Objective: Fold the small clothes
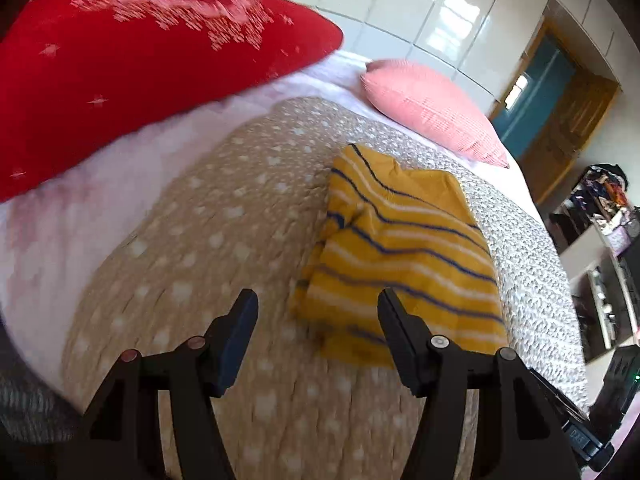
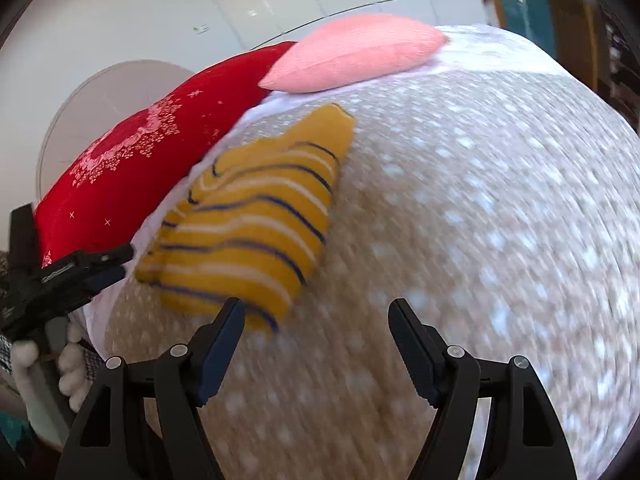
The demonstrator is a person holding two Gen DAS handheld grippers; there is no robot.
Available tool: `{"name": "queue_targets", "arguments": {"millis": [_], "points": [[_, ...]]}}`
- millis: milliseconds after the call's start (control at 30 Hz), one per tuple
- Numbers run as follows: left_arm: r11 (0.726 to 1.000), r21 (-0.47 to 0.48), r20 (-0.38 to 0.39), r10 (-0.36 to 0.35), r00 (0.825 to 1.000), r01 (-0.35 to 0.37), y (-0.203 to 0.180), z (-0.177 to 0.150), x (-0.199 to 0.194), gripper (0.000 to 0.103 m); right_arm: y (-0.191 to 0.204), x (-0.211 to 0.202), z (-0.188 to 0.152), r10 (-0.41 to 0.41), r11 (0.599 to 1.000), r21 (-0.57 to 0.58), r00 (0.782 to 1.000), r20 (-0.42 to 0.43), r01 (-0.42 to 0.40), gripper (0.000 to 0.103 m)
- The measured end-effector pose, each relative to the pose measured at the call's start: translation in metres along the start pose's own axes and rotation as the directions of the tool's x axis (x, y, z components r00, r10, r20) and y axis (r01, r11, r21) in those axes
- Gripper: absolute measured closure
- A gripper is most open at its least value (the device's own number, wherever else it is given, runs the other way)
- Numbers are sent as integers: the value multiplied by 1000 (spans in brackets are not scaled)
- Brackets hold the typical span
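Observation:
A small yellow garment point(image 1: 404, 256) with white and navy stripes lies folded into a compact bundle on the beige dotted bedspread point(image 1: 192, 240). My left gripper point(image 1: 318, 312) is open and empty, just in front of the garment's near edge. In the right wrist view the same garment point(image 2: 256, 224) lies ahead and to the left. My right gripper point(image 2: 316, 320) is open and empty, with its left finger close to the garment's near corner. The left gripper point(image 2: 72, 276) shows at the left edge of that view, held by a gloved hand.
A red cushion point(image 1: 132, 68) and a pink cushion point(image 1: 432, 112) lie at the head of the bed; both also show in the right wrist view point(image 2: 132, 168) point(image 2: 356, 52). White wardrobe doors point(image 1: 420, 8) stand behind. A shelf with clutter point(image 1: 604, 216) is to the right of the bed.

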State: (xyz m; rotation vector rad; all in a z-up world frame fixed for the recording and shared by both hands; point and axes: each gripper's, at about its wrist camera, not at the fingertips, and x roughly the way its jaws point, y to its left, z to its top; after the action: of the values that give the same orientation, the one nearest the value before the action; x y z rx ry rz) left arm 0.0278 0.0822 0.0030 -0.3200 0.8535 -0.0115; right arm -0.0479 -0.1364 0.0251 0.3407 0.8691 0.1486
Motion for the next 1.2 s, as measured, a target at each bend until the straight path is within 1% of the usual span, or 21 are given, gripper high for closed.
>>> {"name": "queue_targets", "arguments": {"millis": [67,100,133,200,267,300,333,367,400,433,500,633,700,767,800,833,900,933,1000,1067,1200], "points": [[997,12,68,80,994,-81,-6,-14,-25,41,-6,-10,-15,3,999,46,1000,2,-3,24],[993,12,105,114,988,-116,-9,-20,-36,39,-11,-16,-23,-1,998,67,1000,9,0,24],[990,10,134,138,981,-141,-11,-23,-45,34,-15,-23,-28,-7,996,84,1000,20,5,24],[983,3,209,178,962,-182,-17,-31,-69,30,-21,-34,-36,-18,994,106,999,33,15,24],[979,7,283,196,939,-206,-23,-34,-91,27,-21,-41,-41,-24,992,128,999,38,19,24],[976,6,329,205,922,-219,-27,-37,-104,21,-21,-44,-44,-22,991,135,999,41,17,24],[974,4,360,209,909,-226,-29,-40,-114,15,-20,-49,-47,-15,990,140,999,47,9,24],[973,3,388,210,897,-229,-31,-42,-123,12,-19,-53,-51,-7,990,141,998,55,-1,24],[974,5,415,205,886,-228,-35,-45,-132,8,-16,-57,-54,-2,990,139,998,63,-6,24],[975,11,431,196,881,-222,-39,-47,-140,5,-12,-60,-58,-1,991,132,998,70,-8,24],[980,28,435,166,885,-198,-44,-51,-151,5,1,-66,-63,-2,995,96,997,79,-6,24],[989,62,414,97,905,-134,-51,-61,-160,5,26,-82,-71,-31,999,18,993,112,29,24],[991,81,406,64,912,-106,-54,-64,-161,3,34,-93,-73,-51,999,-1,988,149,52,24],[991,93,390,50,919,-93,-54,-64,-156,2,40,-100,-75,-84,996,-15,980,182,88,24],[991,95,377,48,925,-90,-54,-64,-152,2,41,-101,-76,-93,995,-19,979,184,99,24],[991,94,364,53,930,-93,-54,-65,-149,2,42,-101,-77,-99,994,-22,979,178,104,24],[986,100,325,92,941,-131,-52,-66,-138,2,44,-95,-80,-101,994,-27,984,147,106,24],[985,110,306,97,947,-136,-49,-68,-133,2,45,-91,-81,-104,994,-28,986,131,109,24],[985,114,264,92,960,-126,-43,-71,-122,2,48,-83,-83,-119,992,-33,987,105,123,24],[990,104,215,75,974,-99,-35,-74,-113,2,52,-76,-85,-132,990,-41,988,86,136,24],[994,82,150,65,987,-77,-21,-78,-99,2,56,-64,-88,-148,987,-53,988,51,150,24]]}}
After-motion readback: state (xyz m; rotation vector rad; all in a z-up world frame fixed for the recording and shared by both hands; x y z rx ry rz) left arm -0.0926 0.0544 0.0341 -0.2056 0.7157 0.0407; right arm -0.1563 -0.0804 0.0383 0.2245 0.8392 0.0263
